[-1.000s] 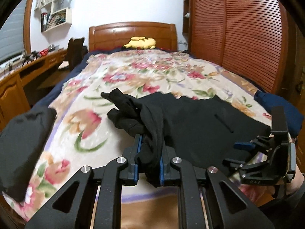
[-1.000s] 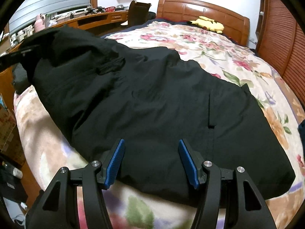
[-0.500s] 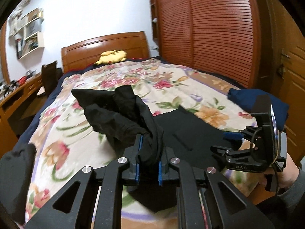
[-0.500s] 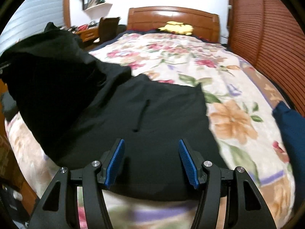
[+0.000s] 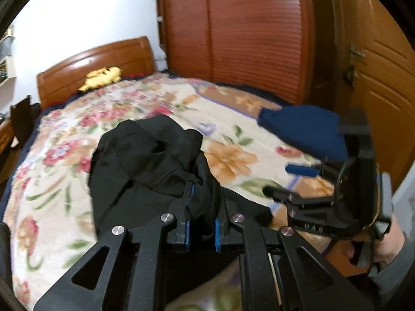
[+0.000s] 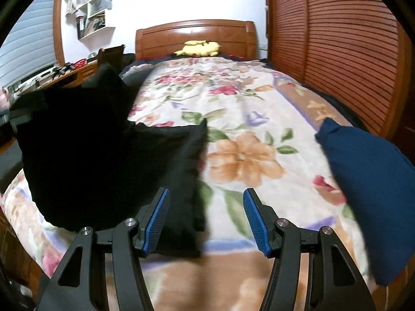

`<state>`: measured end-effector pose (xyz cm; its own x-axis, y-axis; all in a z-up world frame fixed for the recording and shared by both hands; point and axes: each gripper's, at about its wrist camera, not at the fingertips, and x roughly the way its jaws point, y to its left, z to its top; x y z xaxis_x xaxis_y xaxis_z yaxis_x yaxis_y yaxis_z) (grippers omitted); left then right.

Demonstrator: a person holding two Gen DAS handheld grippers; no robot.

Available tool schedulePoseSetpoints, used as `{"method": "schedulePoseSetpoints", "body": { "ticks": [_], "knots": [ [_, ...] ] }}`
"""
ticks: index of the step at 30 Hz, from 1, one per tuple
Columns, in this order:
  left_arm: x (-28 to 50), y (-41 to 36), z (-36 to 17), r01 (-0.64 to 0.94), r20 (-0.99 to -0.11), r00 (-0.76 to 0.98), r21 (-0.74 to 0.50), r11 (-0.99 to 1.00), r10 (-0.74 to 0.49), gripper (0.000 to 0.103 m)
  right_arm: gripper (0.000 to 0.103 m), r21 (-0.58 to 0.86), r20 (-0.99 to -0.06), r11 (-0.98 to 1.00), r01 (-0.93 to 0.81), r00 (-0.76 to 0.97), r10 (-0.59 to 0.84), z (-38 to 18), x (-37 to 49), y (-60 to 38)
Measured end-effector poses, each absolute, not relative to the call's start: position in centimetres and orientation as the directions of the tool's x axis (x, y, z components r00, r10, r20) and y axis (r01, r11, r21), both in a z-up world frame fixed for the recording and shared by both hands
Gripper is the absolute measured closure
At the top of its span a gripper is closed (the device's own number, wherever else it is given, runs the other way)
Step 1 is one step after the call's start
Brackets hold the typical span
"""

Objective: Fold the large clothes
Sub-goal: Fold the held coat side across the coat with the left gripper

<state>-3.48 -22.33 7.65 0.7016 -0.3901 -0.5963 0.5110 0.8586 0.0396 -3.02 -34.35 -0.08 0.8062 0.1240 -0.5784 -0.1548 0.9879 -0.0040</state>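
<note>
In the left wrist view, the left gripper (image 5: 201, 217) pinches a bunched fold of the black garment (image 5: 145, 155), which lies on the bed (image 5: 52, 181) (floral cover). In the right wrist view, the right gripper (image 6: 206, 220) is spread wide, holding nothing, above the garment's edge; a blue cloth (image 6: 368, 181) lies to the right.

Your grippers (image 6: 206, 219) are matte black with ribbed blue pads (image 6: 157, 220), silver screws (image 5: 167, 217), and a grey sleeve (image 5: 391, 282).
</note>
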Motion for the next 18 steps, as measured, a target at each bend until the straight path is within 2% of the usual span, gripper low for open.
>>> {"method": "schedulePoseSetpoints", "body": {
  "ticks": [7,10,11,13,15,17,18],
  "knots": [
    [-3.8,-24.5,4.3,0.526,-0.650,0.668,0.069,0.848,-0.362,0.088,0.042,0.000,-0.575,0.989,-0.146,0.810,0.120,0.7,-4.6,-34.5],
    [-4.8,-23.6,5.4,0.529,-0.634,0.668,0.035,0.848,-0.391,0.071,0.042,0.005,-0.570,0.988,-0.152,0.812,0.128,0.9,-4.5,-34.8],
    [-5.1,-23.3,5.8,0.532,-0.624,0.669,0.023,0.847,-0.403,0.060,0.042,0.005,-0.568,0.988,-0.155,0.812,0.131,0.9,-4.1,-34.9],
    [-5.9,-22.4,6.8,0.526,-0.594,0.686,0.008,0.851,-0.419,0.054,0.042,0.006,-0.562,0.987,-0.162,0.815,0.137,1.0,-3.9,-35.0],
    [-6.8,-21.1,7.5,0.526,-0.576,0.690,-0.015,0.850,-0.437,0.036,0.042,0.005,-0.555,0.986,-0.166,0.820,0.141,1.2,-3.9,-34.9],
    [-7.5,-19.5,8.0,0.512,-0.551,0.712,-0.017,0.859,-0.435,0.023,0.042,0.008,-0.547,0.986,-0.168,0.825,0.145,1.2,-3.9,-34.9],
    [-7.9,-18.7,8.1,0.499,-0.536,0.730,-0.007,0.867,-0.424,0.023,0.042,0.010,-0.543,0.985,-0.170,0.826,0.148,1.3,-3.9,-35.0]
  ]
}}
